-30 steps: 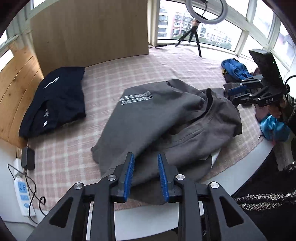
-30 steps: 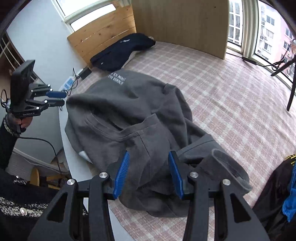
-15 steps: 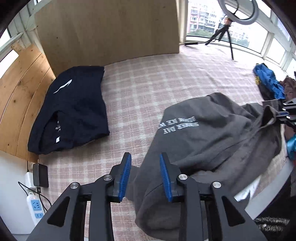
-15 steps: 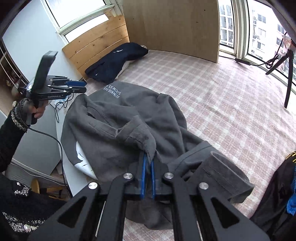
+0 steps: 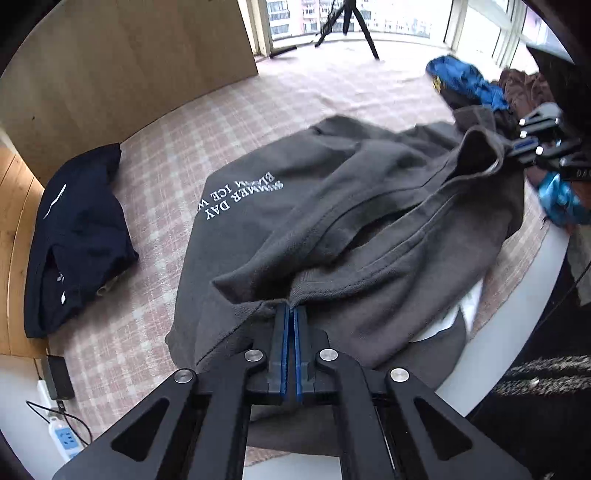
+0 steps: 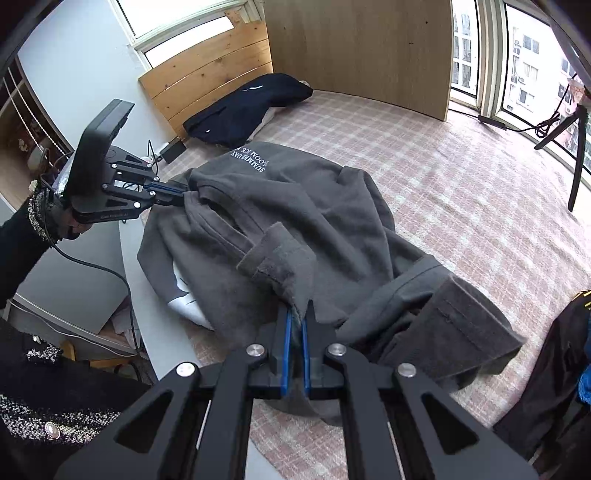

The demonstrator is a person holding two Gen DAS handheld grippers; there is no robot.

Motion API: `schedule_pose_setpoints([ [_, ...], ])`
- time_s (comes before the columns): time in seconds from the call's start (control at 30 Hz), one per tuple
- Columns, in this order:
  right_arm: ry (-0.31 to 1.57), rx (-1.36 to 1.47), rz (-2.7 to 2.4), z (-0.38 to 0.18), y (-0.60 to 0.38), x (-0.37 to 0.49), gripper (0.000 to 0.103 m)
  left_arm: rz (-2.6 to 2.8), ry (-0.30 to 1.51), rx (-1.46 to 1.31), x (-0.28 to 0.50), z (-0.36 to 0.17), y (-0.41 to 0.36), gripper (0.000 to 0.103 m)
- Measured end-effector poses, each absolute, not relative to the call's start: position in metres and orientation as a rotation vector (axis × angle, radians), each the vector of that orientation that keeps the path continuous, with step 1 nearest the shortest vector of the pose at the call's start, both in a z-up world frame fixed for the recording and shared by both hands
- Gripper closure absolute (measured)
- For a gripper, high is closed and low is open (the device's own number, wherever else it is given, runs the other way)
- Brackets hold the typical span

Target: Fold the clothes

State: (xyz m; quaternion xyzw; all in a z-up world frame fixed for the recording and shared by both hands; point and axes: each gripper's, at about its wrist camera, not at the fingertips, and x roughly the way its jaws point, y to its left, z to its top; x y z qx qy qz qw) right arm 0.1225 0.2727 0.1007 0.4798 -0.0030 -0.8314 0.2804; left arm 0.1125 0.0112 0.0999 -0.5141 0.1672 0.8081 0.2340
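Observation:
A dark grey sweatshirt point(image 5: 332, 206) with white lettering lies crumpled on a pink plaid cloth point(image 5: 155, 177); it also shows in the right wrist view point(image 6: 332, 206). My left gripper point(image 5: 290, 310) is shut on the sweatshirt's near edge; it shows from outside in the right wrist view point(image 6: 173, 194), pinching the hem. My right gripper point(image 6: 297, 317) is shut on a fold near a ribbed cuff point(image 6: 273, 254); it shows in the left wrist view point(image 5: 517, 147) holding the cloth up.
A folded navy garment point(image 5: 77, 236) lies at the far left by a wooden headboard point(image 6: 207, 81). A pile of blue and brown clothes point(image 5: 476, 88) sits at the right. A power strip point(image 5: 62, 435) and charger lie by the table's white edge point(image 5: 517, 295). A tripod point(image 5: 347, 18) stands by the windows.
My left gripper has closed on the sweatshirt's near edge; it was open half a second ago. My right gripper closed on a fold earlier and has raised it.

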Motion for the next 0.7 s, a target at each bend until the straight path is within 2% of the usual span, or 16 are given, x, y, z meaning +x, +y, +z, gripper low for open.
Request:
schedule_pose_setpoints([
  [0.17,-0.126,1.167,-2.287,0.138,0.289,0.139,0.098,2.378,0.189,-1.158,0.137,0.179,-0.009,0.101],
  [0.23,-0.155,1.097,-2.365,0.154,0.297,0.134,0.098,2.465,0.167,-1.06,0.129,0.2,-0.014,0.101],
  [0.33,-0.16,1.086,-2.461,0.157,0.304,0.099,0.098,2.516,0.282,-1.082,0.082,0.187,-0.008,0.092],
  [0.37,-0.147,1.11,-2.474,0.151,0.305,0.085,0.098,2.536,0.35,-1.131,0.064,0.175,-0.006,0.084],
  [0.4,-0.128,1.147,-2.479,0.142,0.306,0.069,0.096,2.544,0.388,-1.194,0.05,0.163,-0.008,0.081],
  [0.5,-0.085,1.316,-2.435,0.115,0.312,0.039,0.096,2.488,0.32,-1.317,0.037,0.145,-0.024,0.082],
  [0.53,-0.098,1.324,-2.42,0.111,0.316,0.038,0.096,2.47,0.289,-1.311,0.043,0.145,-0.03,0.079],
  [0.57,-0.12,1.323,-2.403,0.109,0.322,0.041,0.094,2.448,0.264,-1.308,0.051,0.145,-0.036,0.069],
  [0.6,-0.144,1.32,-2.385,0.107,0.328,0.044,0.088,2.427,0.25,-1.306,0.059,0.144,-0.041,0.063],
  [0.63,-0.167,1.316,-2.371,0.106,0.333,0.047,0.083,2.415,0.247,-1.307,0.064,0.141,-0.044,0.051],
  [0.67,-0.184,1.308,-2.36,0.105,0.337,0.049,0.073,2.403,0.245,-1.318,0.067,0.137,-0.047,0.043],
  [0.7,-0.198,1.299,-2.35,0.104,0.341,0.051,0.069,2.392,0.244,-1.347,0.066,0.13,-0.048,0.042],
])
